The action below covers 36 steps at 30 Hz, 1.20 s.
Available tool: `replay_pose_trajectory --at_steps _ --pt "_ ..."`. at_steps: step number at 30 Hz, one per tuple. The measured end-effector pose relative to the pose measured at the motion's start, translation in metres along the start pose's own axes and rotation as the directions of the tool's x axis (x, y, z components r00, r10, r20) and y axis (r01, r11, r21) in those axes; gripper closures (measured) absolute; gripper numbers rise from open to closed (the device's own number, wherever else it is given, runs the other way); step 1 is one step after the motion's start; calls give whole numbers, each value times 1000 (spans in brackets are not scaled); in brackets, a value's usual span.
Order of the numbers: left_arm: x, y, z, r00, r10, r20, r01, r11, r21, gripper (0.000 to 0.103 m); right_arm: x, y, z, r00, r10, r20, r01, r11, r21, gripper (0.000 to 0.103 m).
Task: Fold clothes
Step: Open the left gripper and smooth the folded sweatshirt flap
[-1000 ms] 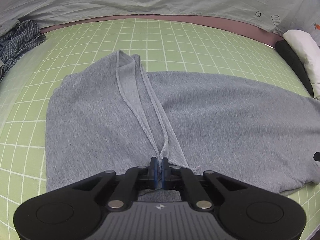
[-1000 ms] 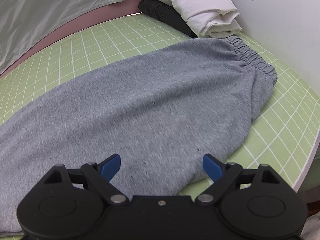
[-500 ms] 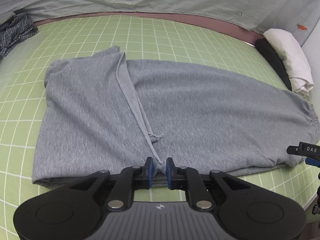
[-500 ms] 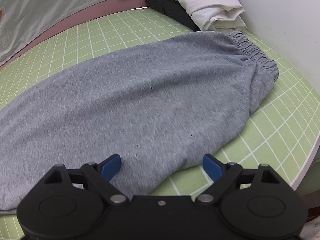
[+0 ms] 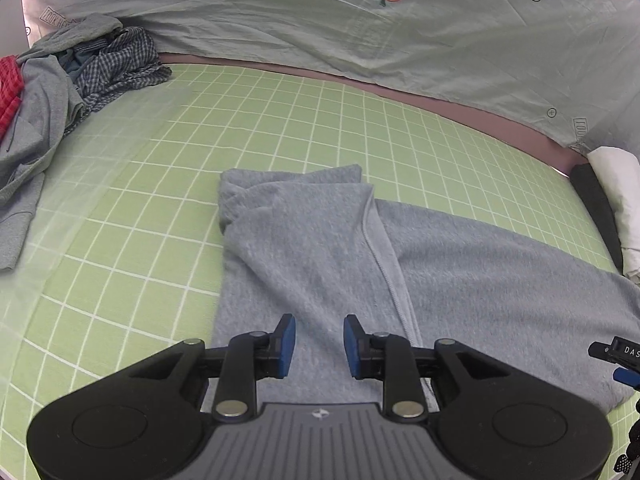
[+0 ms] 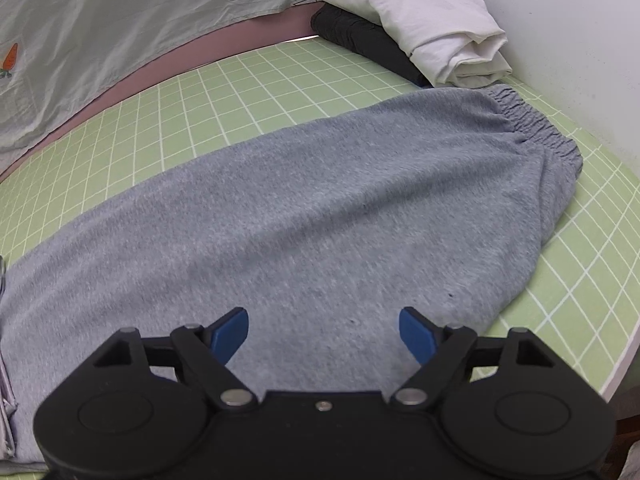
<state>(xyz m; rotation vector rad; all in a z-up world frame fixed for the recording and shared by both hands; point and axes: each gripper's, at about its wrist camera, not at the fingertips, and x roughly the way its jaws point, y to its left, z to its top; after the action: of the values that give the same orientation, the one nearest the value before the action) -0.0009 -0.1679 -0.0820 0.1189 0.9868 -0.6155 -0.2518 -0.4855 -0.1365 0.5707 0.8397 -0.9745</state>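
Note:
Grey sweatpants (image 5: 460, 264) lie flat on the green gridded mat (image 5: 248, 132), one end folded over so a seam edge (image 5: 390, 276) runs across the top layer. My left gripper (image 5: 320, 340) hovers above that folded part; its jaws are opening and nothing is between the blue pads. In the right wrist view the same sweatpants (image 6: 300, 208) stretch toward the elastic waistband (image 6: 536, 124) at the far right. My right gripper (image 6: 322, 330) hangs over the cloth with its jaws wide but closing, and they hold nothing.
A pile of unfolded clothes (image 5: 60, 80), checked, grey and red, sits at the mat's far left. Folded white (image 6: 424, 28) and black (image 6: 360, 36) garments are stacked at the far right by the wall. A carrot-print sheet (image 5: 360, 32) covers the back. The mat's edge (image 6: 608, 364) drops off at right.
My left gripper let go of the seam edge, opened, and pulled back and leftward; the folded flap now lies flat. My right gripper shifted slightly over the cloth and its jaws narrowed a little.

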Motion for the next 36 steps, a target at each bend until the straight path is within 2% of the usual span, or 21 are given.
replay_pose_trajectory --at_steps 4,8,12,19,28,36 --pt "1 26 18 1000 6 -3 -5 1000 19 74 0 51 -1 998 54 15 -53 998 -32 33" --pt "10 54 38 1000 -22 -15 22 999 23 72 0 108 -6 990 142 0 -141 987 -83 51" --pt "28 73 59 998 -48 -38 49 998 33 72 -3 164 -18 974 227 -21 -228 965 -128 55" --pt "58 80 78 992 -90 -92 101 987 124 71 -1 233 -33 963 268 -30 -269 956 -116 56" --pt "83 80 95 976 -170 -133 188 973 136 71 4 281 -39 959 280 -42 -283 949 -141 56" --pt "96 83 98 978 -143 -149 159 982 99 72 4 299 -51 963 257 -82 -268 943 -196 55"
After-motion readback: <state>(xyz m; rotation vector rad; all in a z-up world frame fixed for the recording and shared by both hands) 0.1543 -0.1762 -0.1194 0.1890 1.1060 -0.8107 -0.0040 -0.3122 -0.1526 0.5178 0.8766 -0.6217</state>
